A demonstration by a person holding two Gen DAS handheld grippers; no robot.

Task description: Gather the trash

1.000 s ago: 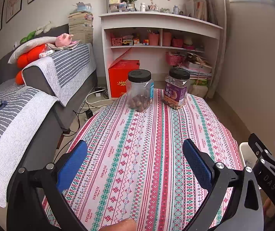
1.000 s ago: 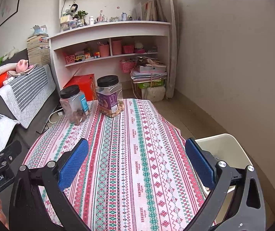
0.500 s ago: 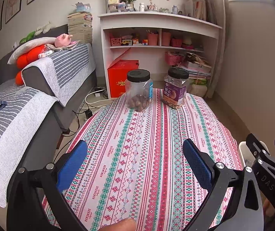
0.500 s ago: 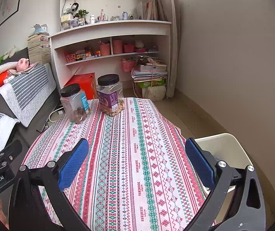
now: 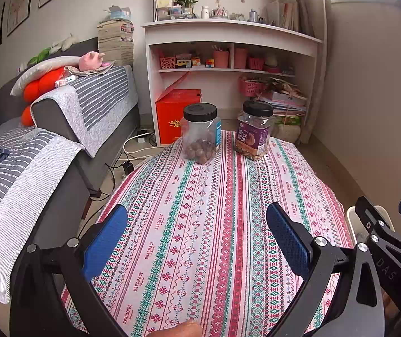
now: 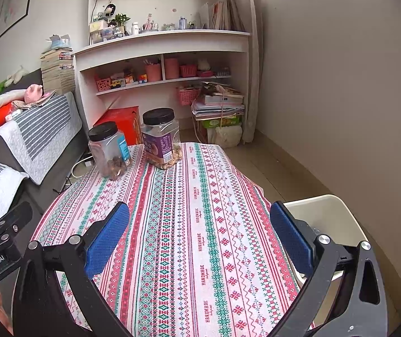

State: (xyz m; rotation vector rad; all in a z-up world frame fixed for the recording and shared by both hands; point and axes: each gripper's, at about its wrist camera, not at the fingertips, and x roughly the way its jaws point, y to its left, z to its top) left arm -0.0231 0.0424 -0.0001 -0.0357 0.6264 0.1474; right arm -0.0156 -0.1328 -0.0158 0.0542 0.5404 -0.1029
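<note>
My left gripper [image 5: 197, 236] hovers open over the near part of a table with a striped patterned cloth [image 5: 223, 213], nothing between its blue pads. My right gripper [image 6: 200, 233] is open too, held over the same cloth [image 6: 200, 224], and it shows at the right edge of the left wrist view [image 5: 383, 224]. A cream waste bin [image 6: 332, 213] stands on the floor just right of the table, its inside mostly hidden by my right finger. No loose trash shows on the cloth. Two black-lidded jars, one clear with nuts [image 5: 200, 134] and one purple-labelled [image 5: 253, 130], stand at the far end.
A grey sofa with striped covers [image 5: 60, 140] runs along the left side. A white shelf unit [image 5: 228, 64] and an orange box [image 5: 176, 120] stand behind the table. Cables [image 5: 133, 151] lie on the floor between sofa and table. A wall [image 6: 341, 98] closes the right.
Both grippers stay open and almost still; the views drift only slightly, with the jars a touch lower in the left wrist view.
</note>
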